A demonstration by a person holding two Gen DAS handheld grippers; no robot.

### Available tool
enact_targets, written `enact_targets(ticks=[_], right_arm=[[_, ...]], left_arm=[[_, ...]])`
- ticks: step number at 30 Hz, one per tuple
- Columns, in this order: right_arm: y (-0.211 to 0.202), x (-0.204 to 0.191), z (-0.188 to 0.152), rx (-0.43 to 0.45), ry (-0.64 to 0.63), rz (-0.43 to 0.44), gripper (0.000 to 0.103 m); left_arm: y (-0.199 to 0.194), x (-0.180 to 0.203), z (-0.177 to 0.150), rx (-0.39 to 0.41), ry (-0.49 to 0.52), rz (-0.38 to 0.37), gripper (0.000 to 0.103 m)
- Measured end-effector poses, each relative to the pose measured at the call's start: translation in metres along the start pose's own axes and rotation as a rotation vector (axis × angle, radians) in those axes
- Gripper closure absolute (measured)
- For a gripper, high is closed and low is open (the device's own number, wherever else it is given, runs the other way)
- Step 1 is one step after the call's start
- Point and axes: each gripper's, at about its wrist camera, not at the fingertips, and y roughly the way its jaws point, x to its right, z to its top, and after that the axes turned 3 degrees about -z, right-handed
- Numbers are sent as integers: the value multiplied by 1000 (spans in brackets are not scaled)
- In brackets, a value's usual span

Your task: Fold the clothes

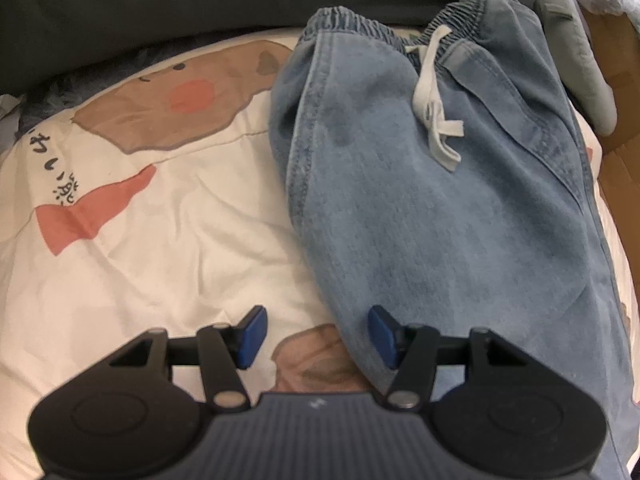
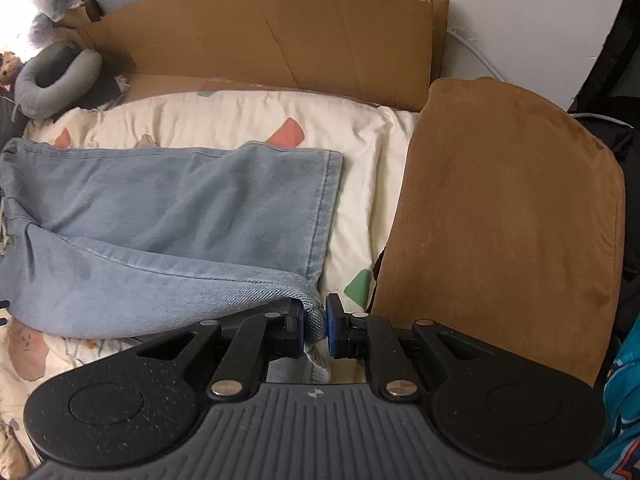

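The light-blue jeans (image 1: 420,184) lay spread on a bed under a white cartoon-print duvet (image 1: 160,240), the elastic waistband with its white drawstring (image 1: 434,96) toward the upper right of the left wrist view and the legs running toward the lower right. In the right wrist view the far leg lay flat across the middle of the frame, its hem near a brown cushion (image 2: 508,216) on the right, with cardboard (image 2: 280,40) propped behind.

The step in hand looked like the first fold, one leg being brought over the other. The right hand-held gripper (image 2: 315,330) was clenched on the hem of the near leg, denim pinched between its blue pads and raised slightly off the duvet. The left hand-held gripper (image 1: 316,332) was released, with nothing pinched between its pads; one pad stood over the duvet, the other over the edge of the jeans, so the fabric edge lay between them.

Both pointed steeply down at the bed. The next move probably called for the left one to close on that edge, then both to carry the leg across together, keeping the seams aligned.
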Motion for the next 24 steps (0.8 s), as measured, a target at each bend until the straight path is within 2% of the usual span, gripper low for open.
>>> enact_targets(ticks=[7, 9, 11, 12, 14, 17, 20, 24], right_arm=[[48, 6, 13, -30, -1, -42, 93], [62, 7, 17, -26, -13, -68, 88], [75, 8, 20, -27, -22, -86, 83], [78, 10, 22, -25, -15, -85, 74], [80, 15, 23, -14, 6, -75, 68], [74, 21, 18, 14, 36, -39, 61], [69, 27, 11, 39, 70, -3, 61], [60, 34, -13, 51, 129, 40, 61]], left_arm=[[9, -2, 8, 4, 9, -2, 40], [13, -1, 10, 1, 5, -4, 41], [14, 1, 12, -1, 4, -10, 50], [15, 3, 13, -3, 4, -16, 53], [15, 6, 15, -7, 0, -20, 65], [12, 9, 18, -5, 0, -32, 76], [5, 9, 22, 8, 6, -47, 87], [-7, 11, 25, 29, 11, -66, 89]])
